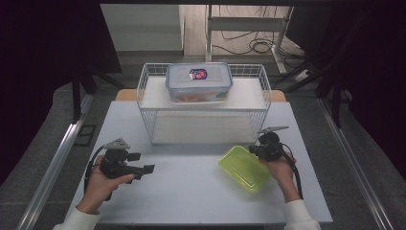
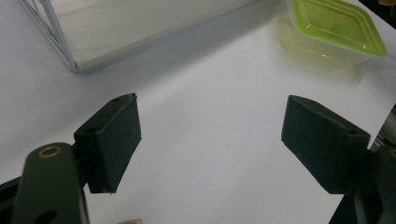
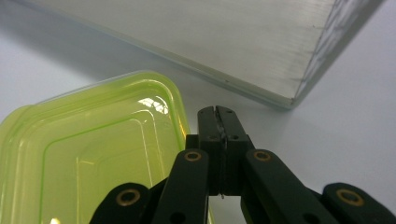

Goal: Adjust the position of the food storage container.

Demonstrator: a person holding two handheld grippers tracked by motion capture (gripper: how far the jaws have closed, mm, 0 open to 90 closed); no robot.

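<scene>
White wire basket (image 1: 204, 111) at the desk's (image 1: 191, 191) far edge, centred. A clear lidded food box (image 1: 198, 82) sits on top of it. Cables (image 1: 253, 45) on the floor beyond.

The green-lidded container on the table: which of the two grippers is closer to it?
Right. The right gripper sits at the far right edge of the green-lidded container, jaws shut beside its rim. The left gripper is well across the table, open and pointing toward it.

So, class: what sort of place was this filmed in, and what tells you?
Probably a lab or workshop, not a kitchen: a plain white table ringed by dark curtains, loose cables on the floor, and a bare metal frame behind.
</scene>
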